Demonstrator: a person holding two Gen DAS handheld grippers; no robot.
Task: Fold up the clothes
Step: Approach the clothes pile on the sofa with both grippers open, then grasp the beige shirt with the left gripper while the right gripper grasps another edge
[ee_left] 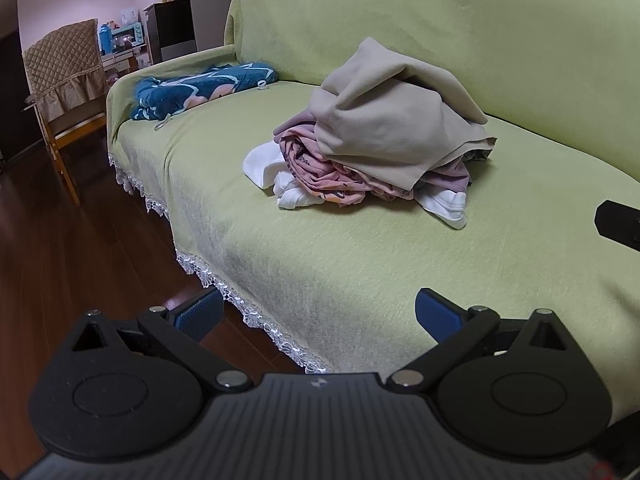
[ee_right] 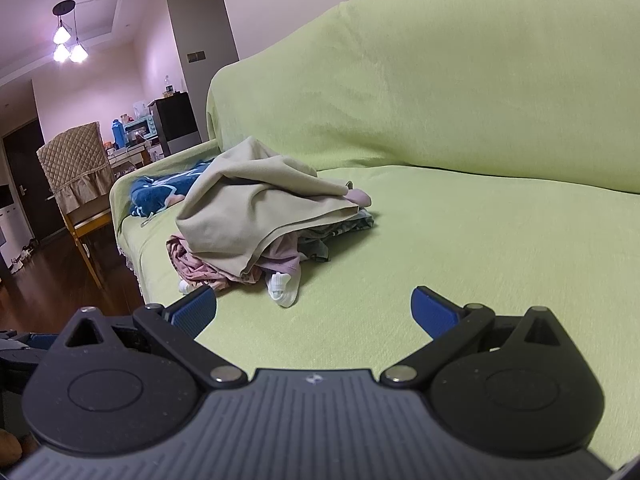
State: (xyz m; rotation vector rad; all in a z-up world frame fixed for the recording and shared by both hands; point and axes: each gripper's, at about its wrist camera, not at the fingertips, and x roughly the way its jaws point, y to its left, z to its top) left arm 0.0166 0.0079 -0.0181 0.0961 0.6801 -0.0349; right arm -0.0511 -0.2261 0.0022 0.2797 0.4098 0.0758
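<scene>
Clothes pile (ee_left: 372,140) heaped unfolded on the sofa (ee_left: 360,280) seat, mid-cushion, clear of the backrest. Beige garment (ee_left: 392,108) draped on top; pink garment (ee_left: 320,172) and white socks (ee_left: 444,204) spilling out at the front edge. Left hand-held gripper (ee_left: 320,316): jaws spread wide, nothing between them, held over the seat's front edge; pile ahead at about 12 o'clock, slightly toward 1. Right hand-held gripper (ee_right: 314,308): jaws likewise spread and bare; pile (ee_right: 264,216) ahead at about 11 o'clock, one sock (ee_right: 282,288) nearest, just beyond the left fingertip. Long axis of pile roughly along the seat, 9 to 3 in the left view. Judged nearer: right, though by a small margin. Bare seat at 1 to 3 o'clock of the right view, room enough for laying a garment flat. Blue blanket (ee_left: 200,88) at far armrest, well apart from pile. No folded stack visible in either view.
</scene>
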